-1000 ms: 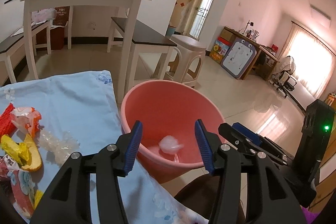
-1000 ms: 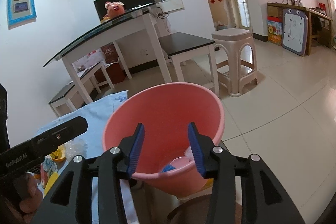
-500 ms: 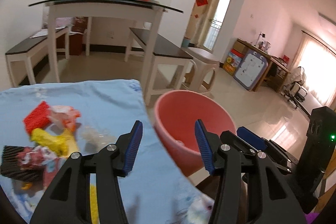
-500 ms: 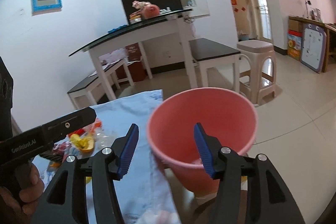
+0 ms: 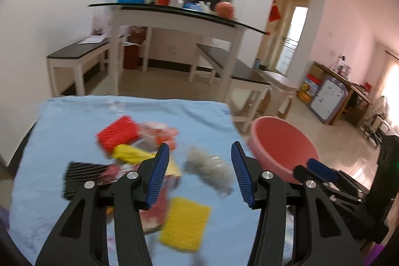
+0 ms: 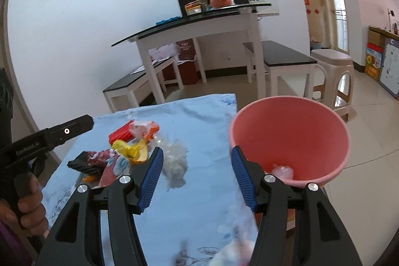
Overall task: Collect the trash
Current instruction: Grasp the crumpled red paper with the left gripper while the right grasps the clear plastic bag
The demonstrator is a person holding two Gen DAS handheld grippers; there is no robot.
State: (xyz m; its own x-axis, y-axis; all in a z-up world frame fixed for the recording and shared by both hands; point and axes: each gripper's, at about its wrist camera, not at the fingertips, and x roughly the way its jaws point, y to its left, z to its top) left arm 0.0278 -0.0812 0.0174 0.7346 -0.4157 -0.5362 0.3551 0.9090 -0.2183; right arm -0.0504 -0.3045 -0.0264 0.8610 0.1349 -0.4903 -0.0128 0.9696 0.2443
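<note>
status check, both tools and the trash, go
Left tool open, empty. Right tool just opened, empty. Trash pile on blue cloth, pink bucket beside it. Nothing blocking.

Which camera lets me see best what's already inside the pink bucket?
The right wrist view. It looks down into the pink bucket and shows a crumpled clear wrapper at the bottom. The left wrist view shows the bucket only sideways at the table's edge, bottom hidden.

A soft printed cloth [image 6: 199,116] is seen; the pink bucket [image 6: 311,121] looks smooth plastic, the floor [image 6: 369,141] glossy tile.
</note>
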